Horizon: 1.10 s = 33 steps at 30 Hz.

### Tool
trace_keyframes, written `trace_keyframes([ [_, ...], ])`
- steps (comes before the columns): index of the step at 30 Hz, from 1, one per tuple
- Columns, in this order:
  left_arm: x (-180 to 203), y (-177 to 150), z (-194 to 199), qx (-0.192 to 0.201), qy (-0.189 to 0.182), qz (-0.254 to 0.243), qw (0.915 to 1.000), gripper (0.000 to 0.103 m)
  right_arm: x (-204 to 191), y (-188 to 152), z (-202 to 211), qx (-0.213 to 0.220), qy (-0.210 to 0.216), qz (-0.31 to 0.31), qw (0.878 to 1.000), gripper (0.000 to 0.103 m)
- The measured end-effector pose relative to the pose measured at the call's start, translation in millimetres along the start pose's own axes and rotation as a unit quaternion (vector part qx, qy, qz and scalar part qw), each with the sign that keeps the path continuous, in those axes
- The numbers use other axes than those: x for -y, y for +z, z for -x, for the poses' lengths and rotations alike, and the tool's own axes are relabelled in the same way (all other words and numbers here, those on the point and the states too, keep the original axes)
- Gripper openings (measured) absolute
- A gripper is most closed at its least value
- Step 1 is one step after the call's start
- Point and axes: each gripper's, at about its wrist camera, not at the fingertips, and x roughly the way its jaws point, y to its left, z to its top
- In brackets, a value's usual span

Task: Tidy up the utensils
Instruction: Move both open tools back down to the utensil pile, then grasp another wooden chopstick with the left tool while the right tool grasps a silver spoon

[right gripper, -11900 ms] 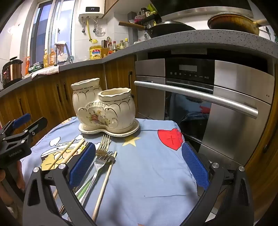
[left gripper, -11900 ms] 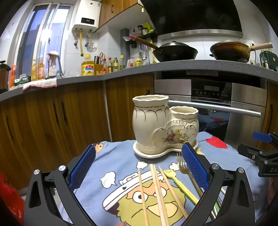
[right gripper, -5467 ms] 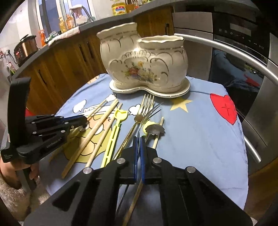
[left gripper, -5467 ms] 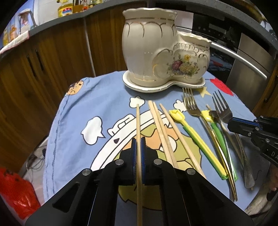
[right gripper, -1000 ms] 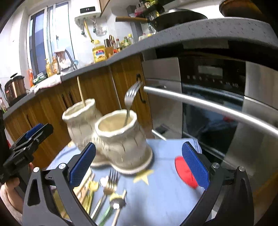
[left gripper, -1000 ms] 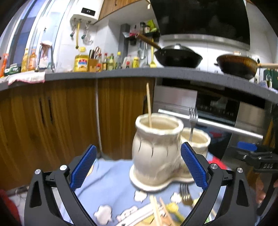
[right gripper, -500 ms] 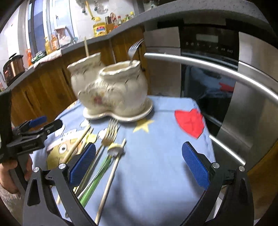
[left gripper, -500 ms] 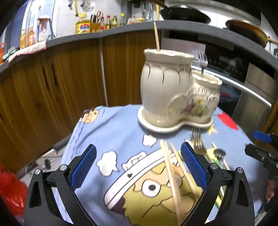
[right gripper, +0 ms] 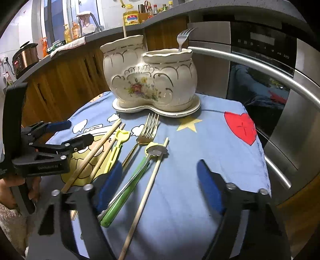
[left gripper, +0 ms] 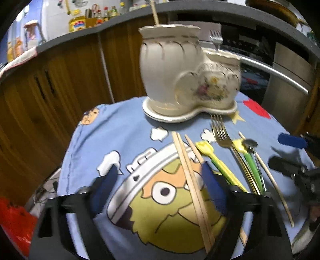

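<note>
A cream ceramic two-pot utensil holder (left gripper: pixel 186 80) (right gripper: pixel 152 80) stands at the far side of the blue cartoon cloth. One chopstick (left gripper: pixel 155 12) stands in its tall pot and a fork (right gripper: pixel 183 39) in its low pot. On the cloth lie a pair of chopsticks (left gripper: pixel 190 176), a third chopstick (left gripper: pixel 193 148), a yellow utensil (left gripper: pixel 216 162), a fork (left gripper: pixel 220 132), a green-handled utensil (right gripper: pixel 128 188) and another chopstick (right gripper: pixel 148 192). My left gripper (left gripper: pixel 158 184) is open, low over the chopstick pair. My right gripper (right gripper: pixel 160 184) is open, low over the green utensil and chopstick.
The blue cloth (right gripper: pixel 200 144) covers a small table with edges on all sides. Wooden cabinets (left gripper: pixel 60 84) stand behind at the left and a steel oven with a bar handle (right gripper: pixel 260 68) at the right. A red bag (left gripper: pixel 12 222) lies on the floor at the left.
Both grippers have come down from beside the holder toward the utensils on the cloth. Both stay open and empty. One chopstick and one fork stand in the holder since the earliest frames.
</note>
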Motion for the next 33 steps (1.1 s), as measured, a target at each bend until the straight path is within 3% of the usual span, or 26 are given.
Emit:
trace_keyframes([
  [4, 4, -4, -5, -0.015, 0.002, -0.008, 0.9999, 0.057, -2, 0, 0, 0.0, 0.001, 0.007, 1.0, 0.065],
  [8, 8, -5, -5, -0.021, 0.0, -0.017, 0.9996, 0.054, -3, 0, 0, -0.001, 0.001, 0.012, 1.0, 0.064],
  [11, 9, -6, -5, -0.026, -0.027, -0.014, 0.9992, 0.054, -2, 0, -1, -0.003, 0.001, 0.01, 1.0, 0.063],
  [14, 8, -7, -6, -0.027, -0.006, -0.017, 0.9995, 0.051, -2, 0, -1, -0.004, 0.002, 0.011, 1.0, 0.06],
  [17, 8, -6, -9, -0.032, -0.011, -0.017, 0.9993, 0.044, -4, 0, -2, -0.008, 0.008, 0.012, 1.0, 0.057],
  [20, 18, -5, -12, -0.034, -0.013, -0.041, 0.9985, 0.03, -7, 1, -7, -0.018, 0.024, 0.007, 1.0, 0.051],
  [22, 21, -5, -12, -0.033, -0.021, -0.048, 0.9981, 0.02, -9, 2, -9, -0.023, 0.03, 0.007, 0.999, 0.041],
  [25, 17, -5, -13, -0.033, -0.034, -0.042, 0.998, 0.017, -11, 4, -13, -0.031, 0.04, 0.004, 0.999, 0.032],
  [33, 15, -5, -14, -0.032, -0.039, -0.036, 0.9981, 0.016, -10, 9, -30, -0.056, 0.044, -0.019, 0.997, 0.02],
])
